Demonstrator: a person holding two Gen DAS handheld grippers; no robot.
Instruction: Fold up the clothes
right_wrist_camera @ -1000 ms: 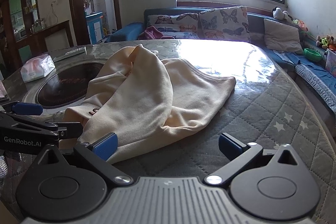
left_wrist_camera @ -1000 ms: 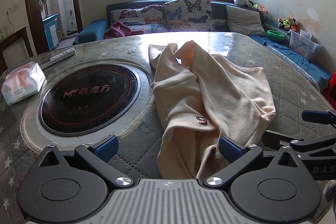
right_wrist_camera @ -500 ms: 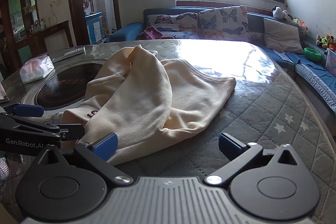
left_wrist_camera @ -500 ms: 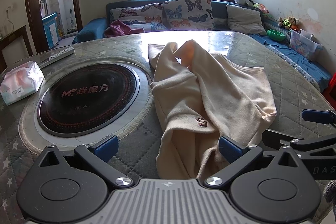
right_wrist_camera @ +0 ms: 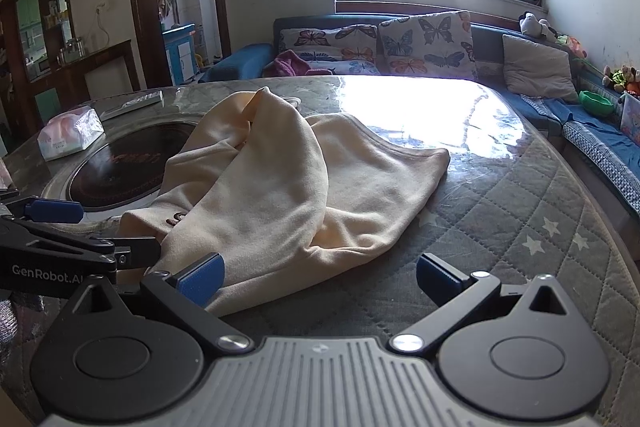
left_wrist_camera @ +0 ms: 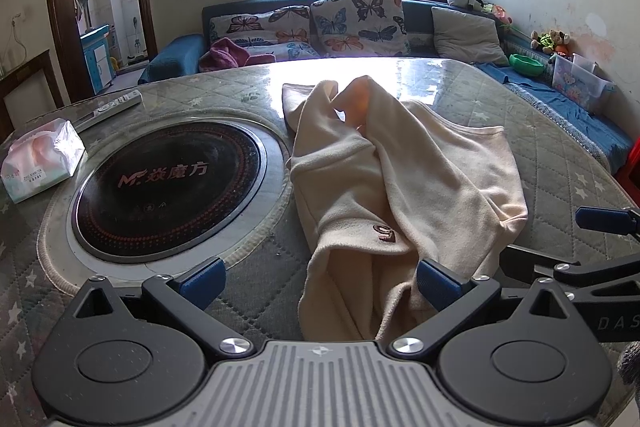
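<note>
Both grippers hover at the near edge of the table (left_wrist_camera: 552,131), side by side and empty. The left gripper (left_wrist_camera: 318,281) has its jaws spread wide, the near hem of the cream garment (left_wrist_camera: 400,187) lying between them; the right gripper (right_wrist_camera: 318,273) is just as wide, its left finger (right_wrist_camera: 200,277) touching or just over the garment's near fold, its right finger over bare quilted cover.

The garment lies bunched from the near edge toward the table's middle, one ridge standing up, its left side just beside the round cooktop (left_wrist_camera: 168,183).

Risks, as I judge them: closing on a heap like this could pinch several layers at once, so a lift would drag the whole bundle instead of opening it. The two grippers sit close together, so reaching for neighbouring corners could knock them into each other. The cover looks glossy, and the cloth may slide toward the cooktop when pulled.

Writing: "GenRobot.AI" on the left gripper's side as seen from the right wrist; "DAS", cut off, on the right gripper (left_wrist_camera: 600,227) seen from the left. A small brown embroidered mark on the garment is unreadable. The cooktop bears "MF" with Chinese characters. At the far left edge, the print on the tissue pack (left_wrist_camera: 40,159) is too small to read.
</note>
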